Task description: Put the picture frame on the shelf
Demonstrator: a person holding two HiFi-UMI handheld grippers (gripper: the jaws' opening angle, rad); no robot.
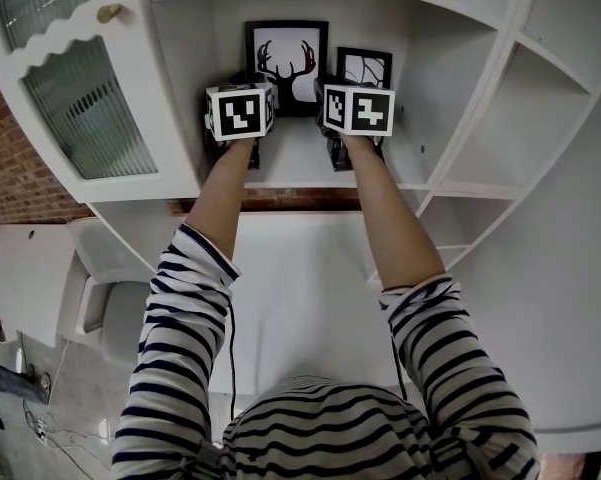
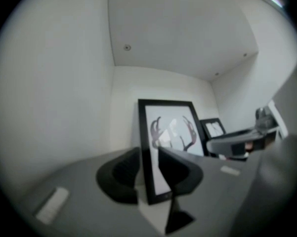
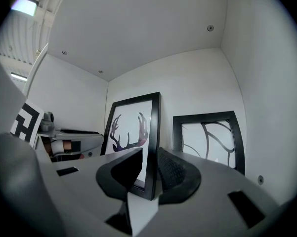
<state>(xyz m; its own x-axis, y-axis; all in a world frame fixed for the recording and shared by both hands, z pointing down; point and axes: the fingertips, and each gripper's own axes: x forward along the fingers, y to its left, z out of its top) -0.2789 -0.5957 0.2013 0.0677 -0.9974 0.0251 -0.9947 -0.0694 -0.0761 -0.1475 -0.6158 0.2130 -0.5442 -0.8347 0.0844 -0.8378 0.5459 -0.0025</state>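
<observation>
The black picture frame (image 1: pixel 287 63) with a deer-antler print stands upright at the back of the white shelf (image 1: pixel 295 163). My left gripper (image 1: pixel 244 110) is at its left edge and my right gripper (image 1: pixel 352 108) at its right edge. In the left gripper view the frame (image 2: pixel 170 132) has its left border between the jaws of the left gripper (image 2: pixel 149 174), which is shut on it. In the right gripper view the frame (image 3: pixel 133 127) has its right border pinched by the right gripper (image 3: pixel 150 174). Its bottom edge sits at the shelf surface.
A smaller black frame (image 1: pixel 365 68) with a line print leans on the back wall just right of it (image 3: pixel 210 137). A glass cabinet door (image 1: pixel 90 108) with a knob (image 1: pixel 109 12) flanks the shelf at left, open cubbies (image 1: pixel 510 118) at right. Below are a white table (image 1: pixel 290 288) and a chair (image 1: pixel 110 308).
</observation>
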